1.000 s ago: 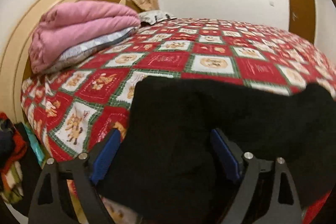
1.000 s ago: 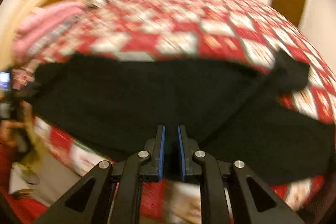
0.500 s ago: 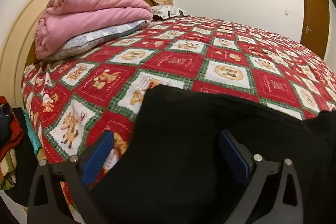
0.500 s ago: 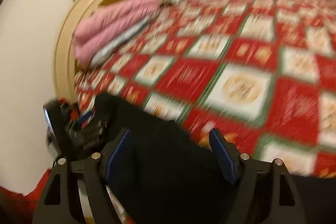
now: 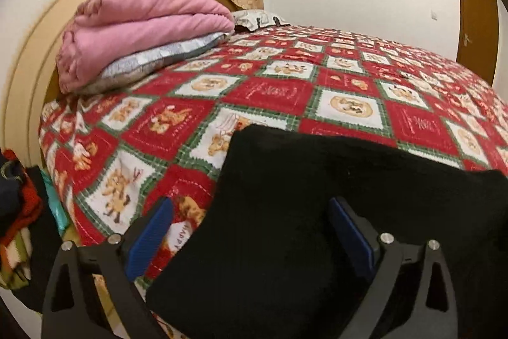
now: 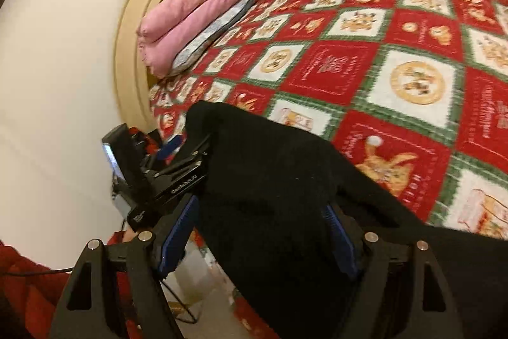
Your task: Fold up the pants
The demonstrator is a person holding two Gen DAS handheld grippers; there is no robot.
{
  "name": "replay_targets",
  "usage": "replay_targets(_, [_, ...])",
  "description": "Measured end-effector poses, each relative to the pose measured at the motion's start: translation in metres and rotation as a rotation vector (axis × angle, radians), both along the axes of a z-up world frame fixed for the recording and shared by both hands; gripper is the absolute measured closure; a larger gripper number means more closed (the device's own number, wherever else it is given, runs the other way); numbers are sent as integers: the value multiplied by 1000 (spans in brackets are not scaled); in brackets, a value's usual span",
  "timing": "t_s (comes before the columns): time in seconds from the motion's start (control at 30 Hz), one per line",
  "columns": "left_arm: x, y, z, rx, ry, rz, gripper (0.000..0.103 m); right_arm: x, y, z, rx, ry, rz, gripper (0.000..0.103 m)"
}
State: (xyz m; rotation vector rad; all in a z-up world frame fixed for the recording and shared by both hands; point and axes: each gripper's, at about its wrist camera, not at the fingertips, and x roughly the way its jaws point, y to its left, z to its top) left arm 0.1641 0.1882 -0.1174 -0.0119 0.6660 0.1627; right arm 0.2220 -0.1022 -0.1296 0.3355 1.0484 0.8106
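Observation:
Black pants lie on the near edge of the bed, hanging over its side; they also show in the right wrist view. My left gripper is open, its blue pads either side of the pants' left end, with cloth between the jaws. My right gripper is open too, jaws wide around the dark cloth. In the right wrist view the left gripper sits at the pants' far left corner, just left of my right gripper.
The bed has a red, green and white patchwork quilt. A folded pink blanket on a grey pillow lies against the round cream headboard. Clothes are piled left of the bed. A brown door stands at far right.
My right gripper was shut on the pants a second ago; it has opened and swung left toward the left gripper. The left gripper stayed open and pulled back slightly.

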Motion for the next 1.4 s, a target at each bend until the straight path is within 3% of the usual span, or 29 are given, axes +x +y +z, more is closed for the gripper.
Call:
replay_targets(0.07, [1,2,-1,-18,3,0,1,10,3,-7,6,16,-1,24])
replay_targets(0.27, [0,-2,-2,2,2,9,0,37,12,-15,161,82,17,24])
replay_targets(0.37, [1,-2,-2,4,6,8,0,50,6,-8,136,32,-41,25])
replay_targets(0.4, [1,-2,-2,8,5,8,0,58,-4,-6,168,24,-72,26])
replay_targets(0.47, [1,-2,-2,14,4,4,0,74,-24,-16,271,99,-118,33])
replay_targets(0.53, [1,-4,-2,30,-2,-2,0,80,-36,-27,286,155,-129,53])
replay_targets(0.63, [1,-3,-2,41,-2,-7,0,71,-49,-24,250,154,-131,53])
replay_targets(0.7, [1,-1,-1,38,1,-15,0,53,-74,-8,140,81,-222,52])
replay_targets(0.83, [0,-2,8,70,2,-11,1,2,-143,27,-128,-75,-533,52])
replay_targets(0.9, [-4,-7,16,98,-29,9,1,-27,-178,43,-351,-169,-700,48])
replay_targets(0.97, [-8,-14,24,94,-63,-2,1,-41,-220,48,-535,-203,-870,43])
replay_targets(1.07, [-3,-34,18,109,-23,-37,1,-45,-282,45,-719,-190,-1069,42])
replay_targets(1.13, [1,-40,4,129,29,-27,1,-35,-314,29,-822,-120,-1112,42])
replay_targets(1.17, [-3,-38,3,108,-2,-9,1,-31,-327,18,-864,-64,-1121,42])
replay_targets(1.23, [-4,-32,2,53,9,4,0,-23,-344,-1,-877,38,-1118,42])
replay_targets(1.3, [-2,-26,2,11,33,-3,0,-31,-358,-3,-772,34,-1159,42])
replay_targets(1.37, [-2,-24,2,3,46,-15,0,-36,-363,-1,-712,35,-1155,60])
replay_targets(1.4, [-2,-24,2,8,47,-19,0,-39,-364,1,-690,39,-1152,82])
